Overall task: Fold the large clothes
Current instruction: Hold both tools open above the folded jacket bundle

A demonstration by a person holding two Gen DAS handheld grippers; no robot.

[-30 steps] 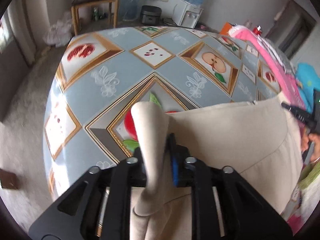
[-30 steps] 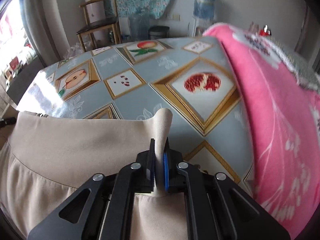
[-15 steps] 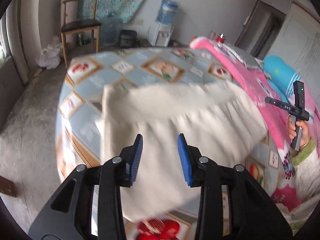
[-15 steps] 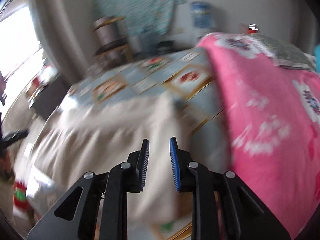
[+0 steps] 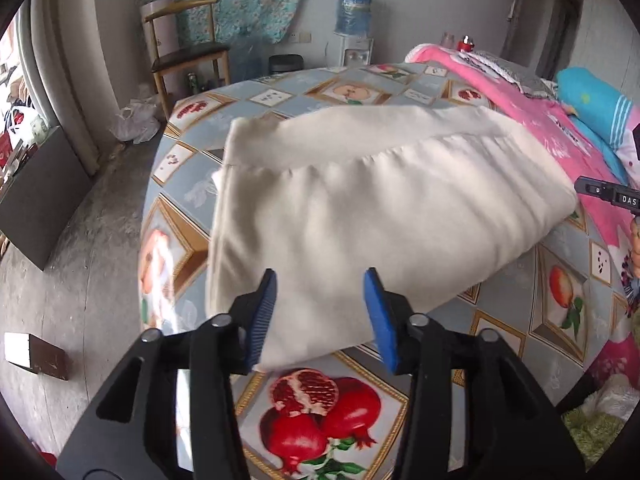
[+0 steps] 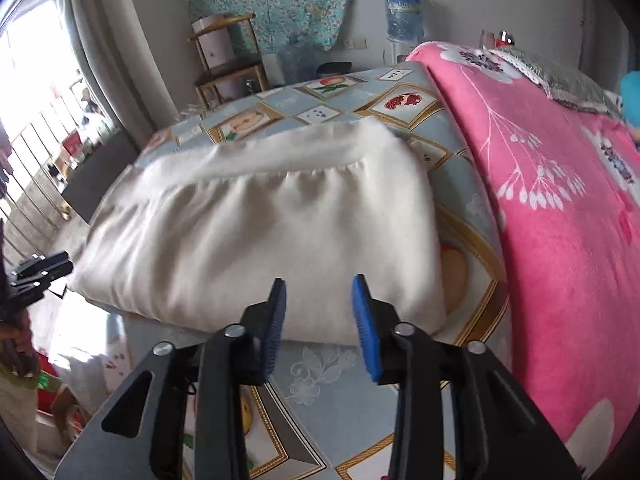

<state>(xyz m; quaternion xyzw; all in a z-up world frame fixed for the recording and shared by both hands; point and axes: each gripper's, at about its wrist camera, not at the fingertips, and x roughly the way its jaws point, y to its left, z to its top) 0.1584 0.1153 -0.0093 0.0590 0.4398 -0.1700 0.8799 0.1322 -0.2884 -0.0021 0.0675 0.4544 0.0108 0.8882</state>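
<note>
One fold is laid: the cream gathered-waist cloth garment (image 5: 360, 216) rests doubled on the fruit-patterned blue tablecloth (image 5: 560, 320). The left gripper (image 5: 320, 312) and right gripper (image 6: 318, 320) have just been opening, jaws apart and empty. Next probably comes regripping a side edge (bare cloth lies nearer; a pink floral blanket (image 6: 560, 200) crowds the right).

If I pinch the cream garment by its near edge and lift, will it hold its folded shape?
Probably not. The cream garment lies in soft, rounded folds with gathered pleats, so it is likely floppy and would drape. It looks light for its bulk. The glossy tablecloth under it may let it slide if pushed.
</note>
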